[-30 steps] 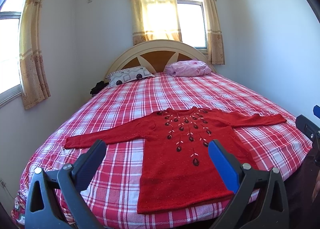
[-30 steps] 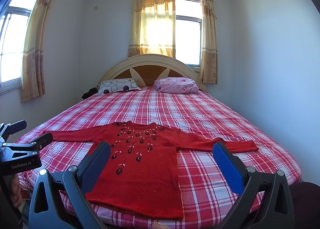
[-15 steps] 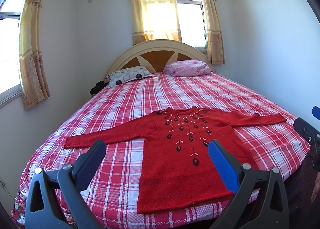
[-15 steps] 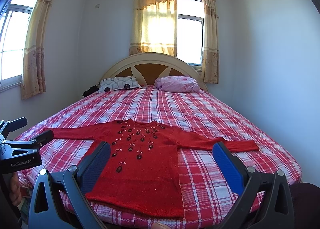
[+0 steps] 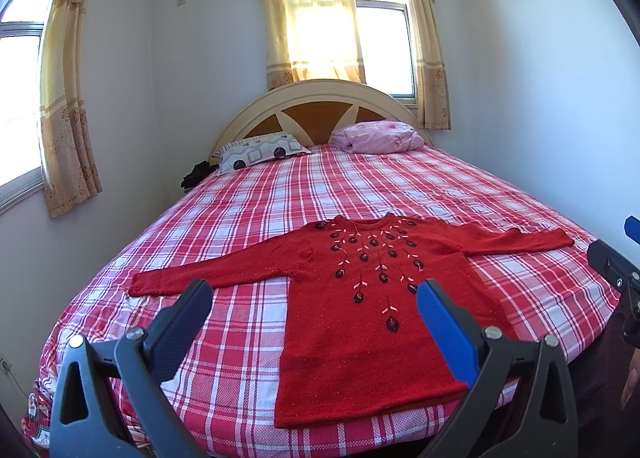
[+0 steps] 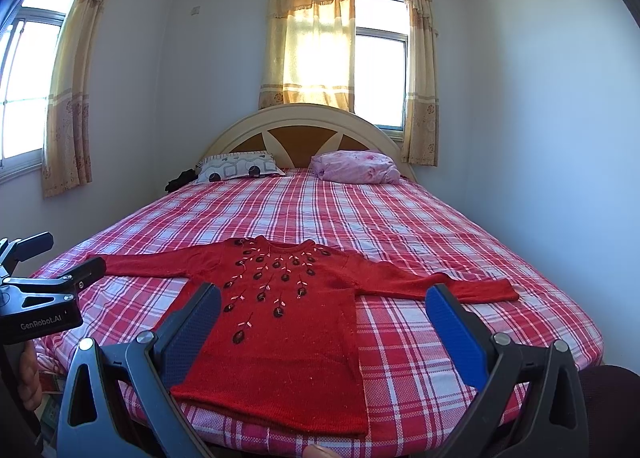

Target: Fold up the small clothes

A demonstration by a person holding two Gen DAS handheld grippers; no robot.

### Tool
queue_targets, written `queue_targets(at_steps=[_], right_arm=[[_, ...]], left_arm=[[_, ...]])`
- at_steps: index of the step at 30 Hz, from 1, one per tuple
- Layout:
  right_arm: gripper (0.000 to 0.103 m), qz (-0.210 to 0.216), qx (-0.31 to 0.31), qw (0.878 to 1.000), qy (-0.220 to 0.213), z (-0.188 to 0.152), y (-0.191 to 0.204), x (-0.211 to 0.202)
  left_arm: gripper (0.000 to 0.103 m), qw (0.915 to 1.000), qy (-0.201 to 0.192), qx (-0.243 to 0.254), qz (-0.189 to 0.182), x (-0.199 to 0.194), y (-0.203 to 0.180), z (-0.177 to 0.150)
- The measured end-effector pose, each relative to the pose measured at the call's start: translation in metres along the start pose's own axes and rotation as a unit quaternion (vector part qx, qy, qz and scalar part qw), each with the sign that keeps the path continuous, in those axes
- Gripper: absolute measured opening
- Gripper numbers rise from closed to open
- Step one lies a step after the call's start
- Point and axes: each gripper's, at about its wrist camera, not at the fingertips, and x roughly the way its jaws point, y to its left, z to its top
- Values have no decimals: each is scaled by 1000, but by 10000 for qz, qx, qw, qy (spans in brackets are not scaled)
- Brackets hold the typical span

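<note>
A red knitted sweater (image 5: 372,318) with dark embroidered flowers lies flat, front up, sleeves spread, near the foot of the bed; it also shows in the right wrist view (image 6: 280,334). My left gripper (image 5: 314,312) is open and empty, held above the bed's foot edge, in front of the sweater's left half. My right gripper (image 6: 324,316) is open and empty, in front of the sweater's right half. The left gripper also shows at the left edge of the right wrist view (image 6: 44,290); the right gripper shows at the right edge of the left wrist view (image 5: 616,270).
The bed (image 5: 280,198) has a red and white plaid sheet. A patterned pillow (image 5: 260,150) and a pink bundle (image 5: 380,138) lie by the headboard. White walls stand close on both sides (image 6: 560,138). Curtained windows are behind.
Both grippers have barely shifted; the right wrist view has risen slightly. The sweater has not moved.
</note>
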Motion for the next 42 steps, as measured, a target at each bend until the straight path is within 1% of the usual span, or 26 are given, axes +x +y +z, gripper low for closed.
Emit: queue_targets(at_steps=[14, 19, 21, 24, 27, 29, 30, 31, 33, 34, 38, 42], right_arm=[[102, 19, -6, 10000, 87, -9, 0, 9], [102, 142, 30, 9995, 292, -22, -8, 32], [102, 121, 98, 9987, 487, -30, -18, 50], [102, 62, 334, 9957, 861, -44, -45, 81], [102, -74, 599, 9912, 1178, -56, -74, 112], [102, -162, 738, 9876, 1378, -62, -94, 130], [102, -236, 849, 9848, 1499, -66, -110, 142], [102, -292, 933, 9827, 1576, -69, -120, 149], [101, -392, 1246, 9758, 1755, -74, -153, 169], [100, -447, 1375, 9727, 1817, -74, -162, 175], [88, -760, 2122, 9542, 1965, -77, -231, 203], [79, -1221, 2740, 9348, 1902, -80, -296, 222]], left_arm=[[103, 10000, 84, -3, 17, 7, -1, -5], [103, 9998, 203, 53, 54, 26, -5, -12], [103, 9994, 316, 60, 101, 43, -6, -15], [103, 9986, 511, 115, 98, 71, -10, -22], [103, 9968, 675, 388, 154, 103, -18, -27], [103, 9950, 859, 464, 214, 125, -19, -27], [103, 9948, 895, 446, 196, 136, -17, -26], [103, 9945, 917, 442, 225, 144, -15, -25], [103, 9932, 1016, 473, 328, 164, -12, -24], [103, 9927, 1059, 475, 337, 174, -10, -24], [103, 9906, 1181, 497, 474, 209, -4, -25], [103, 9871, 1451, 434, 516, 244, -3, -33]])
